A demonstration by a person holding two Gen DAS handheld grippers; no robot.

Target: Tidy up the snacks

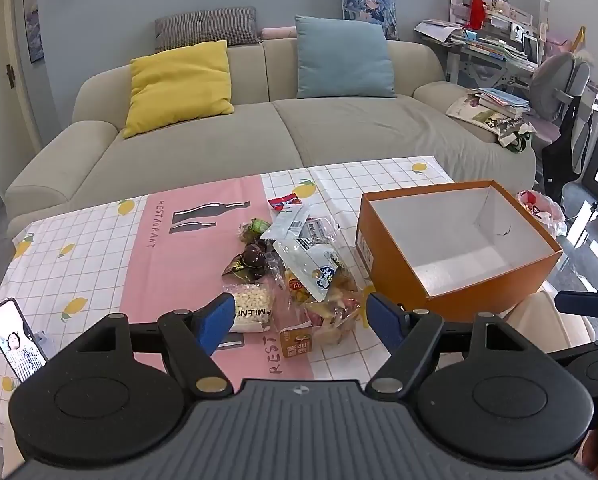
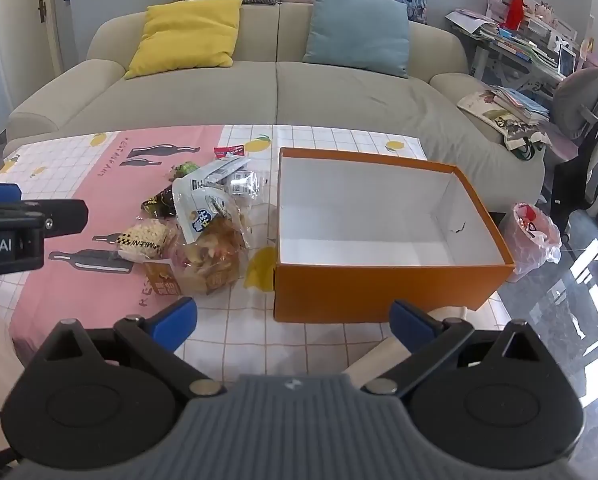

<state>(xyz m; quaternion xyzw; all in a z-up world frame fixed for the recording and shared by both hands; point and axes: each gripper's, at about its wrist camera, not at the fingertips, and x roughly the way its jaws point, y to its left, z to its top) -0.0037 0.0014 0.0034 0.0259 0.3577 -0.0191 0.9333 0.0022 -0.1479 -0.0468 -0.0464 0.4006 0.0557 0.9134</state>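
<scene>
A pile of snack packets [image 1: 295, 276] [image 2: 203, 224] lies on the pink and checked tablecloth [image 1: 99, 264] [image 2: 79, 184]. It holds a white pouch with a blue logo, a clear bag of chips, a bag of white puffs, dark wrappers and a small red packet [image 1: 285, 201] at the far side. To its right stands an orange box [image 1: 395, 280] [image 2: 379, 292], white inside, with nothing in it. My left gripper [image 1: 301, 322] hovers open just before the pile, nothing between its blue pads. My right gripper [image 2: 293, 326] is open in front of the box's near wall.
A phone [image 1: 17, 340] leans on a stand at the table's left near corner. A beige sofa [image 1: 283, 128] with yellow and blue cushions runs behind the table. A pink-lined waste bin [image 2: 533, 236] sits on the floor right of the box. Cluttered desk and chair at far right.
</scene>
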